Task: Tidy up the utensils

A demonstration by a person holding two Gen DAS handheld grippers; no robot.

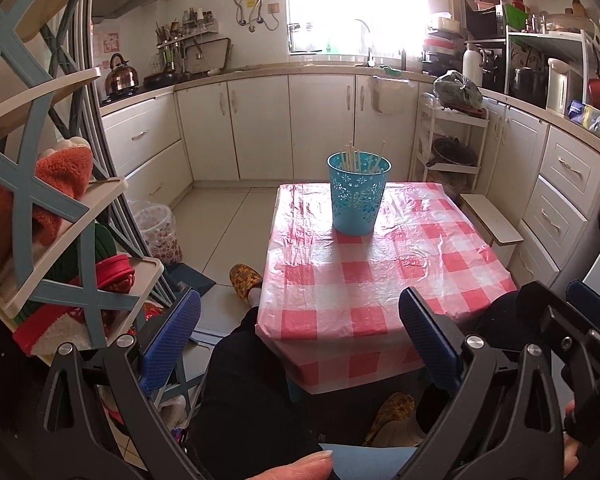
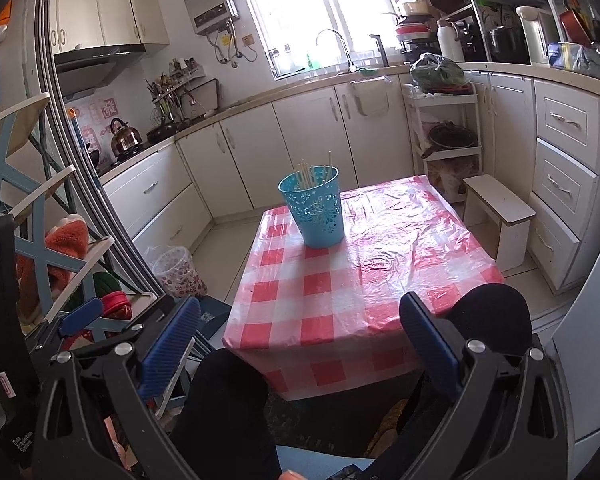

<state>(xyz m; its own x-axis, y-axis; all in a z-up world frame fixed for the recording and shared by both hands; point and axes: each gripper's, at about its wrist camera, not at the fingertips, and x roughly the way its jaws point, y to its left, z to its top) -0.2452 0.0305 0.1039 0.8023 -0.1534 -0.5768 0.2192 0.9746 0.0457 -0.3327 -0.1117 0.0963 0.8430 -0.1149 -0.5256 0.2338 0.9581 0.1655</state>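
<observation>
Toward the far edge of the tabletop [image 1: 380, 280], a blue perforated holder [image 1: 359, 194] is standing upright with a bundle of pale chopsticks [image 1: 360, 158] poking above its rim. Nothing else is lying on the pink-and-white checked cloth; the near half is sitting bare. From the right wrist view the holder is appearing nearer the far left corner, and the sticks inside are leaning at slightly different angles.

Near the front edge, the left gripper [image 1: 300, 340] and the right gripper [image 2: 300, 344] are both hovering low above the person's knees, jaws spread wide and gripping nothing. A thumb [image 1: 296, 466] is showing at the bottom of the left view. Both tools are well apart from the holder.

By the look of it, the utensils are already gathered in the holder, so the work is either finishing or only about to begin; the pictures are not settling which. If a stick is to be drawn out, a good approach is coming from above, closing the pads on one stick near its exposed top, and lifting straight along its length so the light holder is not tipping. Steadying the holder's wall with the other gripper is looking wise.

Beyond the table, white cabinets [image 1: 260, 128], a bright window [image 1: 356, 4] and a small stool [image 2: 500, 216] are framing the scene.
</observation>
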